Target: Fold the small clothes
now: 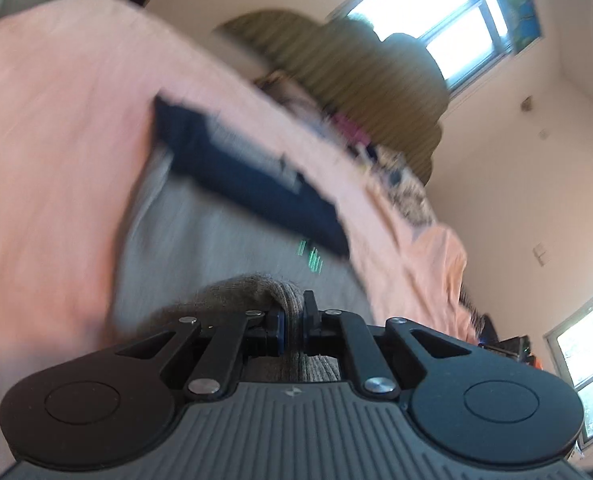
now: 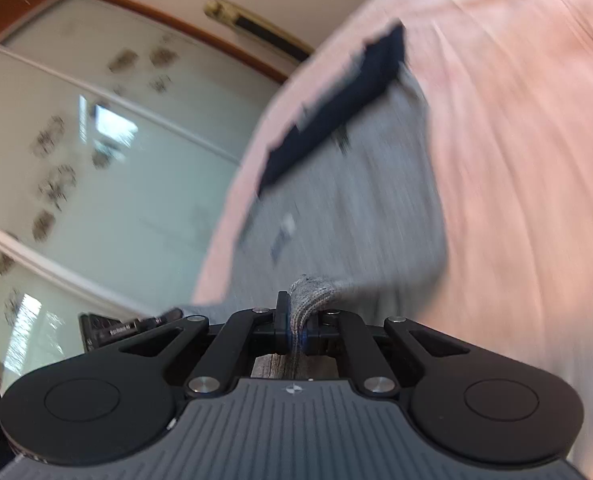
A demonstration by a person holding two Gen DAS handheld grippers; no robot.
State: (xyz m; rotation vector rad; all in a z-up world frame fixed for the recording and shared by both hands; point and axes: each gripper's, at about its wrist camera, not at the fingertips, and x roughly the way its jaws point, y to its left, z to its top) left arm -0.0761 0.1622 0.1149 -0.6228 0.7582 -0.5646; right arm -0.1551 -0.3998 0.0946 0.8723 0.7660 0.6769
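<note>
A: What fills most of both views?

B: A wide pink sheet (image 1: 56, 152) covering a bed. On it lies the grey garment (image 1: 200, 232), spread out ahead of both tools, with a dark navy waistband (image 1: 248, 184) across its far edge. The pictures are smeared by blur, so finer detail on the cloth is hard to read.

A: And where does the garment sit against each hand-held gripper?

B: Its near hem runs right into them. The left hand-held gripper (image 1: 292, 320) is pressed together on a bunched fold of the grey knit, which bulges up just beyond the fingertips and shows again behind them. The right hand-held gripper (image 2: 298, 322) pinches another gathered corner of the same hem; in that view the waistband (image 2: 336, 108) lies well beyond, and the pink sheet (image 2: 516, 160) spreads to the side.

A: Any containers?

B: None that I can make out. Behind the bed's far edge there is a striped olive mound (image 1: 336, 72), a bright window (image 1: 436, 12) and, from the right wrist, a pale sliding door (image 2: 116, 152).
</note>
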